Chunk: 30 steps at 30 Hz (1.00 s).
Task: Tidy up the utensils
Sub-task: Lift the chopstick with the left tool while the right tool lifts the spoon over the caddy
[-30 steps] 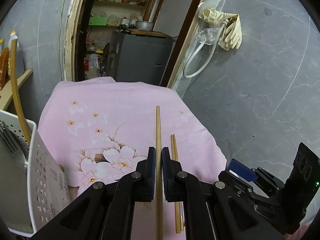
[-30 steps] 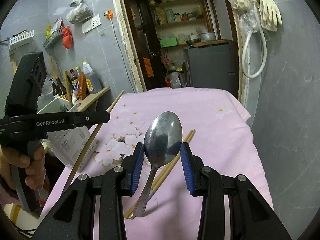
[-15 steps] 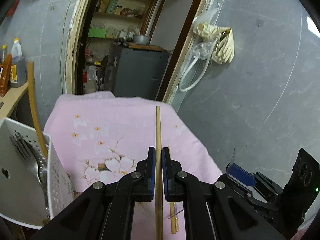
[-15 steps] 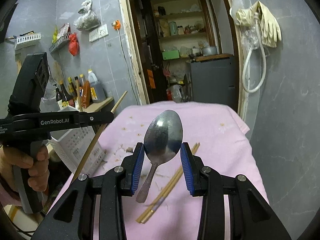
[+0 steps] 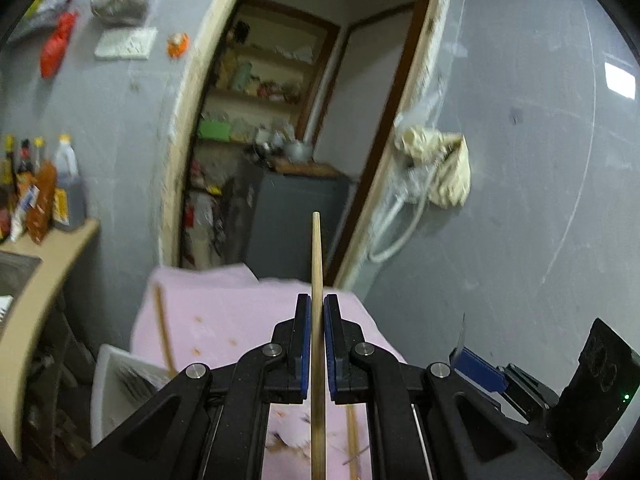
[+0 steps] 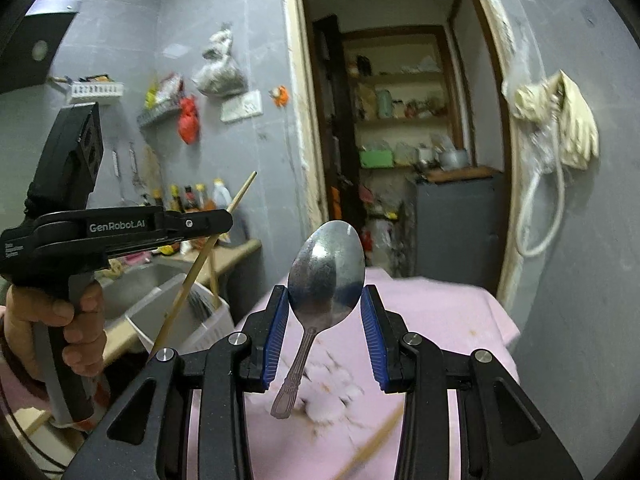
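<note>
My left gripper (image 5: 317, 312) is shut on a wooden chopstick (image 5: 317, 256) that points up and forward, held high above the pink flowered cloth (image 5: 224, 320). In the right wrist view the left gripper (image 6: 224, 222) shows at the left with the chopstick (image 6: 200, 264) slanting down over the white utensil basket (image 6: 208, 320). My right gripper (image 6: 325, 316) is shut on a metal spoon (image 6: 326, 268) by the bowl, handle hanging down, above the cloth (image 6: 440, 312). The basket (image 5: 116, 384) holds forks and one chopstick (image 5: 163, 328). More chopsticks (image 5: 352, 436) lie on the cloth.
A wooden counter (image 5: 44, 264) with sauce bottles (image 5: 60, 196) stands at the left, with a sink (image 6: 132, 284) behind the basket. A doorway (image 5: 280, 140) opens ahead to a grey cabinet (image 6: 456, 220). Rubber gloves and a hose (image 6: 556, 128) hang on the right wall.
Both grippers have risen and tilted up, so the cloth sits lower in view. The chopstick and the spoon stay gripped. The basket has shifted toward the centre below the left gripper.
</note>
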### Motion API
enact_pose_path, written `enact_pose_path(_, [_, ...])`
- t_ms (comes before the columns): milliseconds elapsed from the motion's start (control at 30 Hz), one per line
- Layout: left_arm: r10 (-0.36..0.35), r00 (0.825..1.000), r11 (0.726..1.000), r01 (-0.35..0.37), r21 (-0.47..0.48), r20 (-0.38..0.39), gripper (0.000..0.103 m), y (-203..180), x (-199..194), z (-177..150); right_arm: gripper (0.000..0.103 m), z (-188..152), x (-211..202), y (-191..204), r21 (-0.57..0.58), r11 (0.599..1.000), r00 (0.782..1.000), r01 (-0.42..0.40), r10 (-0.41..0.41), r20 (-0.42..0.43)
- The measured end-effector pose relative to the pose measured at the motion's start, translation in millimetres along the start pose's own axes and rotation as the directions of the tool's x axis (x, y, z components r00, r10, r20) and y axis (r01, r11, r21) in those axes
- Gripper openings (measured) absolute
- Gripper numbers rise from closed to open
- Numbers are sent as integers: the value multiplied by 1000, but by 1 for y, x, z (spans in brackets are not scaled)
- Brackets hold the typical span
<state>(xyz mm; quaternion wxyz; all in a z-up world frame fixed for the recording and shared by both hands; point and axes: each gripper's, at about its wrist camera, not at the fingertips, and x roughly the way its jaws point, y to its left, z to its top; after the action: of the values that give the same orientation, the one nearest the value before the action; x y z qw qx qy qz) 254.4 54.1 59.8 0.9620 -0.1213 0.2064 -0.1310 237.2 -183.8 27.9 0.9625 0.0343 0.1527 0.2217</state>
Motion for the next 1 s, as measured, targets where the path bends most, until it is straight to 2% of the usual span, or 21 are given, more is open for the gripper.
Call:
enact_pose_path(200, [85,991,996,-82,-30,104,6,29,-19,32,33,33,17,28,-21,995,993,-97,98,66])
enact_pose_path(300, [135,977,990,-128,-52,166,6,50,-26,43,33,41,27,43,-35,989,986,-143,146,85])
enact_pose_path(467, [197,953,979,-177,-103,231,6,76,-27,43,33,43,48,66,-62,975,972,-215,220,80])
enact_pose_path(733, [277,930,954,-236,-186,241,7,110,-14,13,33,17,89,94,-110,956,962,-271,273,-1])
enact_pose_path(1000, [321,917,942,-283,-180,237,7,118,-10,-4,33,-8,109,106,-129,946,954,-297,288,-80])
